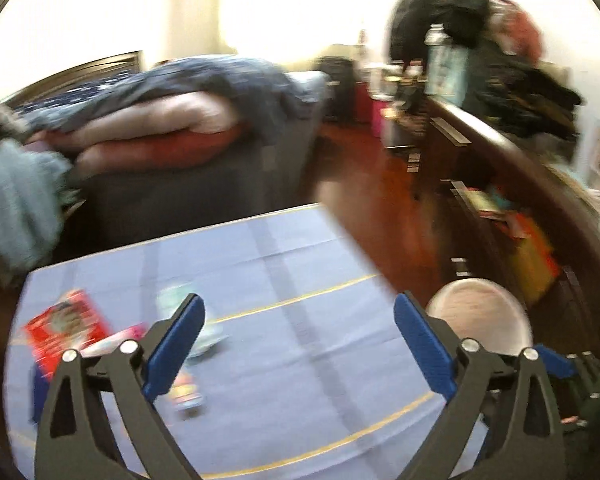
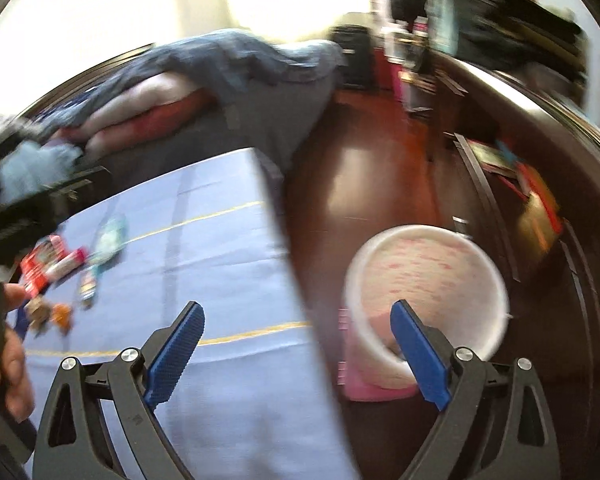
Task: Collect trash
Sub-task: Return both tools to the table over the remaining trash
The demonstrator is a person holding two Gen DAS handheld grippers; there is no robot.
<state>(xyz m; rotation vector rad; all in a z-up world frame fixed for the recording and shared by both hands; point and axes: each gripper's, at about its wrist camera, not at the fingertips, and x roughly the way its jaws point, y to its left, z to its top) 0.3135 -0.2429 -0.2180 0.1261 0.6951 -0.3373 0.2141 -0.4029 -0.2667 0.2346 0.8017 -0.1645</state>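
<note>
One worktop [image 2: 219, 280], one white bin [image 2: 428, 292], one red packet [image 1: 65, 330]; about five blurred wrappers [image 2: 107, 244] altogether.

The left claw [image 1: 295, 316] stood wide open, its two blue-padded fingers [image 1: 175, 344] spread far apart with nothing between them, pointing forward and downward. The right claw [image 2: 295, 322] was likewise wide open and empty, tilted downward, its blue pads [image 2: 420, 354] well apart. In the right wrist view a hand [image 2: 3, 364] showed at the left edge, its fingers wrapped round the black body of the left claw; both views were blurred.
</note>
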